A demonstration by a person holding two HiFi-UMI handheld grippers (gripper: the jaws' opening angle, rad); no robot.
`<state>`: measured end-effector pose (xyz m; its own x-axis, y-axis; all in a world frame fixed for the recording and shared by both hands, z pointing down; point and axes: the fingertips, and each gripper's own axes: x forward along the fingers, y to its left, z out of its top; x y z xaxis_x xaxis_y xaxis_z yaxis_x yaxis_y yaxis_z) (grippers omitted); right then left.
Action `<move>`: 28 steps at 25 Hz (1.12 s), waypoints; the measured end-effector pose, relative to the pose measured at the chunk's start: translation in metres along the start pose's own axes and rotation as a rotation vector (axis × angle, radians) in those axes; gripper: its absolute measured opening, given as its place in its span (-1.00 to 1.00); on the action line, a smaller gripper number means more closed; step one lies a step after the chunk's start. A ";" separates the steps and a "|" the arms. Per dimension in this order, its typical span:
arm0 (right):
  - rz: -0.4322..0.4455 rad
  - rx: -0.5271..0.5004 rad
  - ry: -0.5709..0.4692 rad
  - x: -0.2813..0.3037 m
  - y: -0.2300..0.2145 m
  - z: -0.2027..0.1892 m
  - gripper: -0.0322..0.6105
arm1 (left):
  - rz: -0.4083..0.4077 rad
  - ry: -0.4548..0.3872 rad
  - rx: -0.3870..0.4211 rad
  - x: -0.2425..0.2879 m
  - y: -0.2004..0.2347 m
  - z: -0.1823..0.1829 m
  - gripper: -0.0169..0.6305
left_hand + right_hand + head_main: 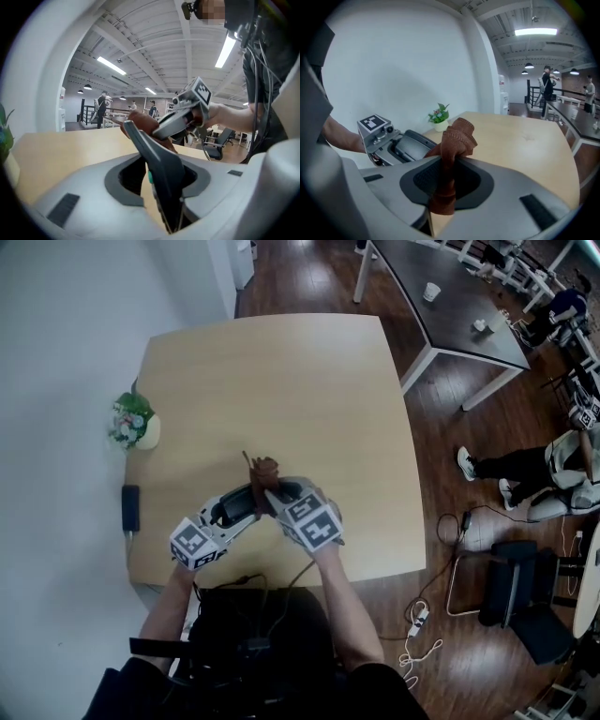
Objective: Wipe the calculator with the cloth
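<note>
Pale wood table point(281, 381), rounded corners, smooth matte top. Dark plank floor point(309, 277); white wall point(56, 334) on left. Small potted plant point(133, 421) at table's left edge. Left gripper point(158, 185) jaws clenched on calculator point(157, 164), a dark flat slab, held above near part of table. Right gripper point(443, 187) jaws grasp brown cloth point(457, 138), ribbed, bunched, touching calculator's far end.

left gripper point(244, 506) — jaws clamped on calculator point(161, 164) | right gripper point(272, 495) — jaws clamped on cloth point(457, 136) | held close together
</note>
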<state>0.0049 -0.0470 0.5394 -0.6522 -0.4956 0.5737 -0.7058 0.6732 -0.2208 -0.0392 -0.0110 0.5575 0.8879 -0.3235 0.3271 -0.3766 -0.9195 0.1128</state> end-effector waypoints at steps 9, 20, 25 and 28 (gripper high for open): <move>0.146 -0.109 -0.089 -0.031 0.060 0.042 -0.69 | -0.026 -0.012 -0.084 0.000 0.001 -0.005 -0.44; 0.245 -0.163 -0.042 -0.017 0.084 0.024 -0.68 | -0.071 -0.021 0.065 0.008 -0.025 0.010 -0.47; 0.083 -0.093 -0.001 -0.027 0.022 -0.004 -0.68 | -0.067 -0.109 -0.039 0.001 -0.019 0.013 -0.51; -0.032 -0.036 0.047 -0.036 -0.019 -0.029 -0.69 | -0.069 -0.160 -0.114 -0.002 -0.015 0.019 -0.51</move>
<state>0.0500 -0.0263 0.5458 -0.6148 -0.4913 0.6170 -0.7152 0.6771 -0.1734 -0.0305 -0.0003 0.5376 0.9397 -0.3008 0.1629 -0.3333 -0.9123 0.2381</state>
